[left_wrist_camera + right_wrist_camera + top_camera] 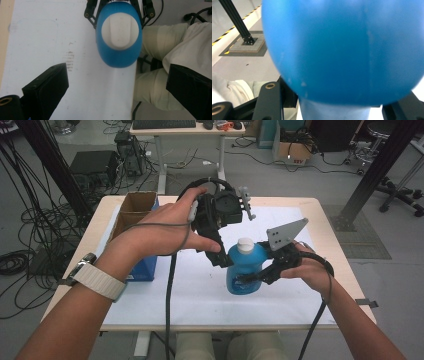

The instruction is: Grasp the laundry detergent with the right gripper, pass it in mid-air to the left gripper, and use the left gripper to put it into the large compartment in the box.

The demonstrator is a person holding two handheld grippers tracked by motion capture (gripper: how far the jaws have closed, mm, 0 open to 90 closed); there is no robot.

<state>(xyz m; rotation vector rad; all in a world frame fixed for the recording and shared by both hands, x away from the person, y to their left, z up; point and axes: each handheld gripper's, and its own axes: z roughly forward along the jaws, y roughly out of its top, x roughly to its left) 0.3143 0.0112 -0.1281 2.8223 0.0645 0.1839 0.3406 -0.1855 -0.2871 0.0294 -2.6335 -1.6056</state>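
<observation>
A blue bottle (244, 270) with a white cap (245, 243) stands upright on the white sheet near the table's middle. My right gripper (246, 279) comes in from the right and is shut on the bottle's body; in the right gripper view the blue bottle (342, 50) sits between the two black jaws. My left gripper (222, 255) hangs just above and left of the cap, pointing down. Its own view looks straight down on the white cap (120, 31) and blue bottle (118, 56). There the left gripper (117, 85) is open with nothing between its wide-set jaws.
A white sheet (200, 295) covers the wooden table. An open cardboard box (135, 207) and a blue box (142, 267) stand at the left side. The person's legs (160, 40) lie beyond the table's near edge. A black frame post (375, 175) rises at the right.
</observation>
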